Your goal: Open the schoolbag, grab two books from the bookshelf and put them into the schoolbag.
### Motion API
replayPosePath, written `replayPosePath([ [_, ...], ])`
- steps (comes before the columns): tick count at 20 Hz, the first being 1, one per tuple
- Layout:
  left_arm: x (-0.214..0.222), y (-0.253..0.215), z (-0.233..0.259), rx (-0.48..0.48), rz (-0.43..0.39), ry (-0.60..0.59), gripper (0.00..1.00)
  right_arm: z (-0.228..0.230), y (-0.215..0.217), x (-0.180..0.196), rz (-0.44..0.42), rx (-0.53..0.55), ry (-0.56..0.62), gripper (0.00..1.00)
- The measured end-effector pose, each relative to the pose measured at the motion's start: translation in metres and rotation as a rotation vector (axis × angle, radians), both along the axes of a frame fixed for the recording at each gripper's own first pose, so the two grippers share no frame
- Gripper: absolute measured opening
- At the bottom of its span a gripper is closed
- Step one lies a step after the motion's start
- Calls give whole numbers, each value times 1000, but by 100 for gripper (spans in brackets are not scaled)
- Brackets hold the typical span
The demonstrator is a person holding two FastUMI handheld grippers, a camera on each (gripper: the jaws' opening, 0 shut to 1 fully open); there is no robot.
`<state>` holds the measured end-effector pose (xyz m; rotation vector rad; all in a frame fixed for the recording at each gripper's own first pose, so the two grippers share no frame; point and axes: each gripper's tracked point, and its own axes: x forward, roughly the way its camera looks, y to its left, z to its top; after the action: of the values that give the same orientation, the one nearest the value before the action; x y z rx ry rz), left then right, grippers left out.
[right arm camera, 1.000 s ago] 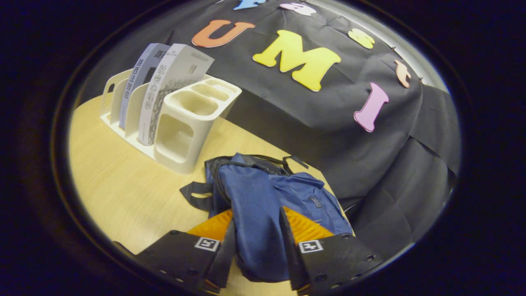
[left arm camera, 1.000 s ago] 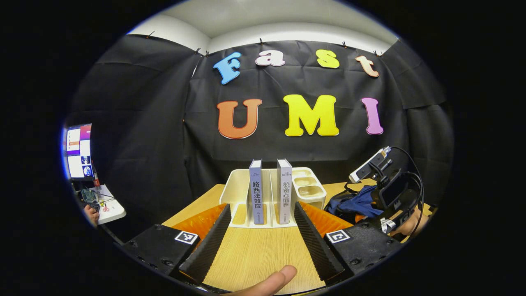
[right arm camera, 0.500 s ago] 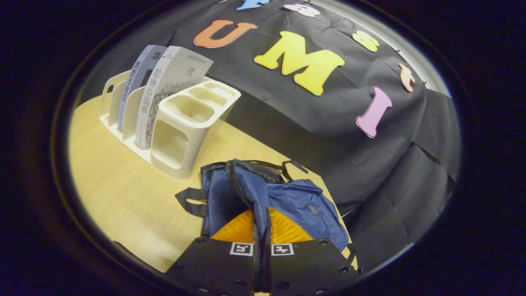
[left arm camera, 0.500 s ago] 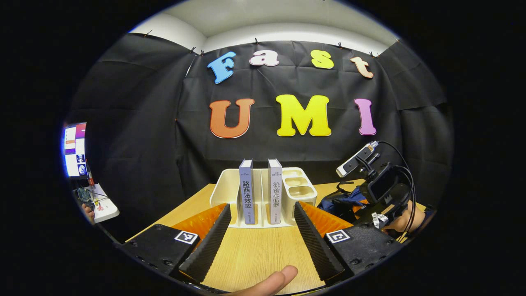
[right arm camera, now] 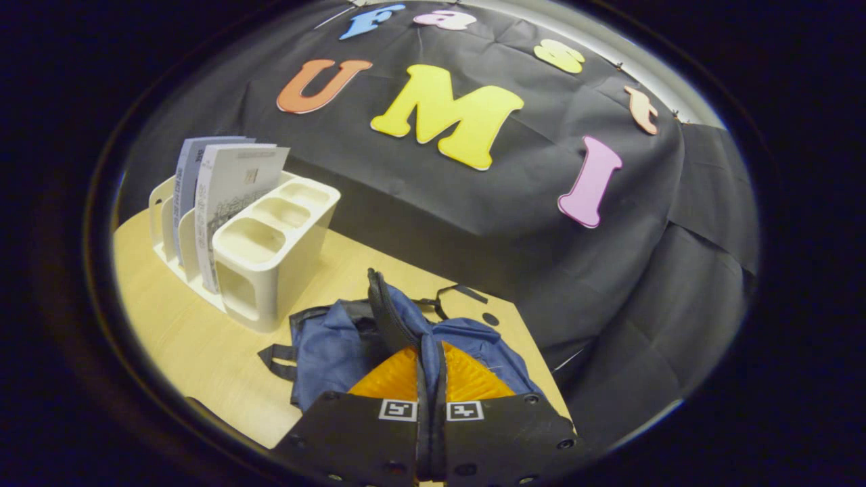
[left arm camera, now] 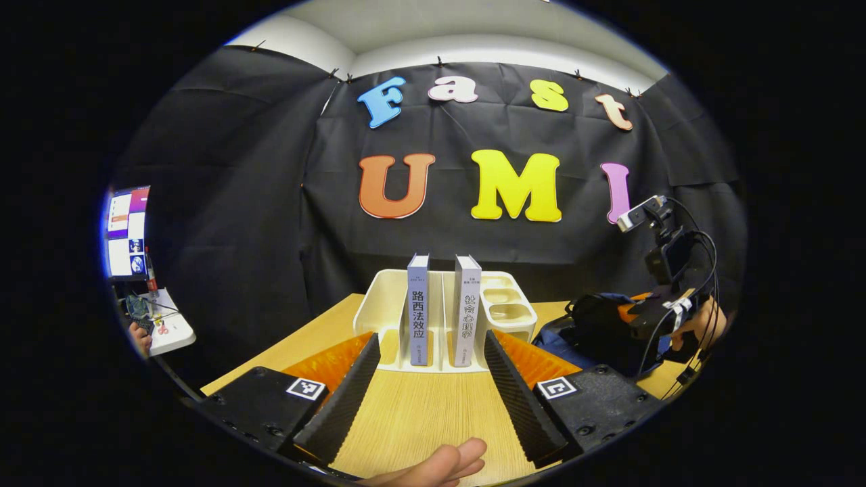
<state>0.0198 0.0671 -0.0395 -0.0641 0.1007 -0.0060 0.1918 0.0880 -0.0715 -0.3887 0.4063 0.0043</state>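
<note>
Two grey books [left arm camera: 417,308] [left arm camera: 467,308] stand upright in the white bookshelf [left arm camera: 379,318] on the wooden table. My left gripper [left arm camera: 431,337] is open, short of the shelf, with both books showing between its fingers. The blue schoolbag [right arm camera: 325,352] lies to the right of the bookshelf [right arm camera: 270,243]. My right gripper [right arm camera: 429,343] is shut on the bag's dark-edged flap [right arm camera: 384,308], which stands raised above the bag. In the left gripper view, the right gripper [left arm camera: 649,314] hovers over the schoolbag [left arm camera: 588,328], held by a hand [left arm camera: 703,321].
The bookshelf has small empty cups [left arm camera: 504,304] on its right side, towards the bag. A monitor [left arm camera: 125,233] and a small white side table [left arm camera: 169,331] stand far left. Bare wood table [left arm camera: 419,412] lies between my left fingers, with a thumb [left arm camera: 440,463] at the bottom edge.
My right gripper shut on the schoolbag's fabric and has lifted it, so the flap now stands up. In the left gripper view the right gripper has risen and moved right.
</note>
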Motion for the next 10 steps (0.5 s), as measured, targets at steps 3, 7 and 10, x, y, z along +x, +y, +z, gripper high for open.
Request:
replayPosePath([
  [3, 8, 0, -7, 9, 17, 23, 98, 19, -22, 8, 3, 30, -24, 1],
  [7, 24, -5, -13, 31, 26, 66, 98, 40, -48, 17, 7, 47, -51, 1],
  [10, 42, -11, -5, 13, 16, 80, 98, 50, -62, 25, 8, 62, -64, 1],
])
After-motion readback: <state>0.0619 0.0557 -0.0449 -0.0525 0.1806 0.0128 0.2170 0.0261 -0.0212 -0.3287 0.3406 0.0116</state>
